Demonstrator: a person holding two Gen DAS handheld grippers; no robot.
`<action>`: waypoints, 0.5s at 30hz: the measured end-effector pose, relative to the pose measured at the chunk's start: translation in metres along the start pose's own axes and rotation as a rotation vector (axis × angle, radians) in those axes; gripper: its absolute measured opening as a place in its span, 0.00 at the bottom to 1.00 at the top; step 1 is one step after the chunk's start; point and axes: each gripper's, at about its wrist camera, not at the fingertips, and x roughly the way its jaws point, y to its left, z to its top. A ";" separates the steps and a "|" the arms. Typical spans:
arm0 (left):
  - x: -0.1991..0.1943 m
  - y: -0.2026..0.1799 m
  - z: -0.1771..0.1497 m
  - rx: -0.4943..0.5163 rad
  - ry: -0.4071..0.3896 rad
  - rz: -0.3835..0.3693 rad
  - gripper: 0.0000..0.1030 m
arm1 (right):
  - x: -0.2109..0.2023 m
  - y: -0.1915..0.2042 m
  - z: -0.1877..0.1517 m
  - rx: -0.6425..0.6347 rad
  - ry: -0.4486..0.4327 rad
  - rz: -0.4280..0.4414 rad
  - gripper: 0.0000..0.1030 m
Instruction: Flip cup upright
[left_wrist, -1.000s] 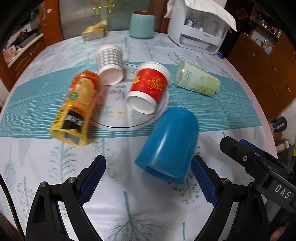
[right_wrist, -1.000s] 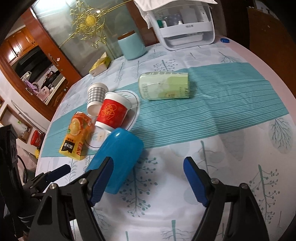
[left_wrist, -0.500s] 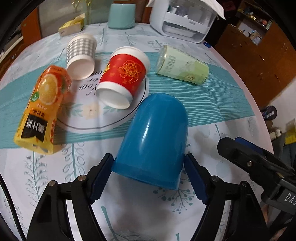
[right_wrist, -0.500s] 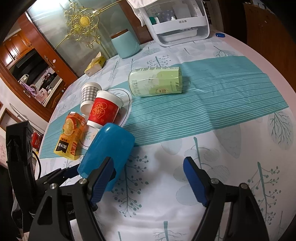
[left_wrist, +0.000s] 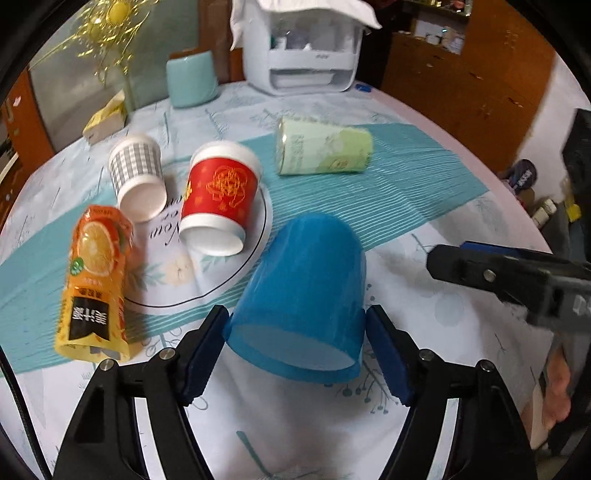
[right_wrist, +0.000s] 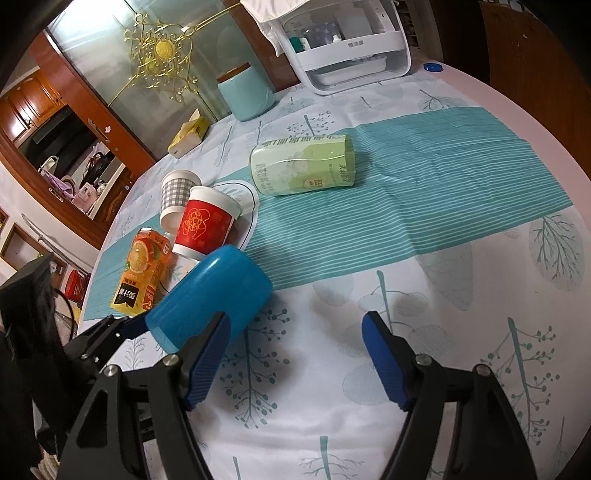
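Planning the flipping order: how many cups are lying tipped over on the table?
3: blue plastic cup nearest, between the left claw pads; red paper cup mid-table; grey checked paper cup behind it. None appear hidden.

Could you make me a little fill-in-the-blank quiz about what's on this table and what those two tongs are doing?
1. The left tongs grip the ____ plastic cup near its open rim.
2. The right tongs are open and hold ____.
3. The red paper cup lies on its side between the grey checked paper cup and the pale ____ can.
4. The orange juice carton lies on the ____ striped band of the tablecloth.

Missing words: blue; nothing; green; teal
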 end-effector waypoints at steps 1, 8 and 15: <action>-0.004 0.002 -0.001 0.005 -0.006 -0.013 0.72 | -0.001 -0.001 0.000 0.001 -0.002 0.001 0.72; -0.025 0.001 -0.019 0.091 -0.006 -0.097 0.71 | -0.007 0.000 -0.004 -0.011 -0.002 0.003 0.72; -0.042 -0.013 -0.051 0.213 -0.004 -0.233 0.71 | -0.007 0.005 -0.011 -0.036 0.021 0.010 0.72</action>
